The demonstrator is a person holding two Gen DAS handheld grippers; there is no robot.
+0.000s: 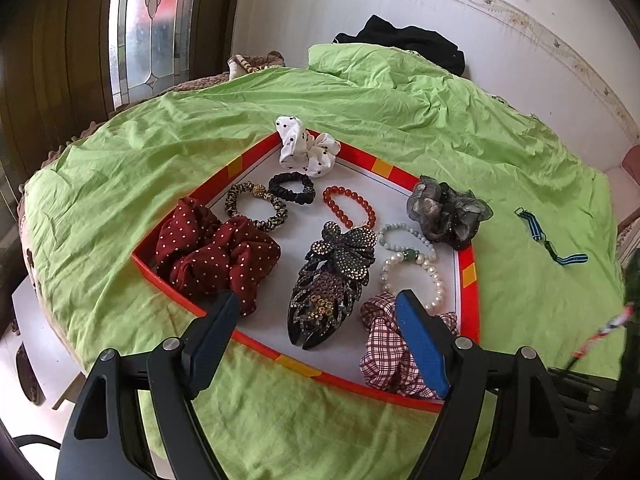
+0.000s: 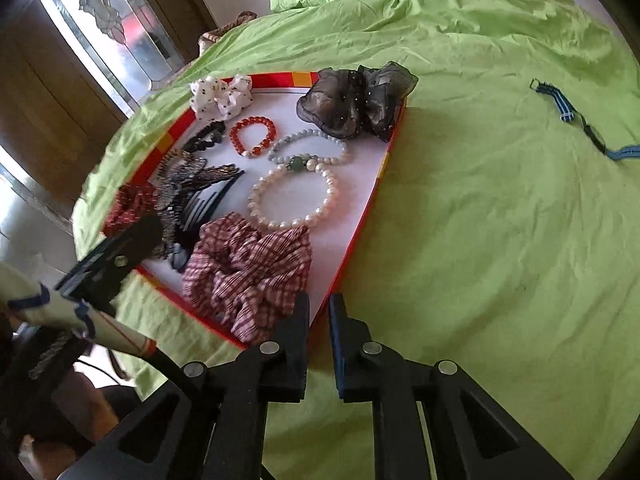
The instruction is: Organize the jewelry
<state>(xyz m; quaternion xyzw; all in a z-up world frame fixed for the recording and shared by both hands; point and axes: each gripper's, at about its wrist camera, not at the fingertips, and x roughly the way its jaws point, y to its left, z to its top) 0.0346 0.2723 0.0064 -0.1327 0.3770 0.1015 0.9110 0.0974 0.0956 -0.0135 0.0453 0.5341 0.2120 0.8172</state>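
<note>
A red-rimmed white tray point(image 1: 360, 156) lies on a green sheet point(image 1: 120, 208). It holds a maroon dotted scrunchie point(image 1: 216, 256), a rhinestone hair claw point(image 1: 332, 276), a pearl bracelet point(image 2: 292, 200), a red bead bracelet point(image 2: 254, 136), a plaid scrunchie point(image 2: 248, 276) and several other hair ties. A grey sheer scrunchie point(image 2: 356, 100) sits on the tray's right rim. A blue striped strap point(image 2: 576, 120) lies outside on the sheet. My left gripper point(image 1: 317, 296) hovers open over the tray's near edge, holding nothing. My right gripper point(image 2: 320, 300) is shut with nothing in it, by the tray's right corner.
A black garment point(image 1: 404, 38) lies at the sheet's far edge by a tiled wall. A wooden door with patterned glass point(image 1: 148, 28) stands at the back left. A person's patterned sleeve point(image 2: 44, 304) shows at the lower left of the right wrist view.
</note>
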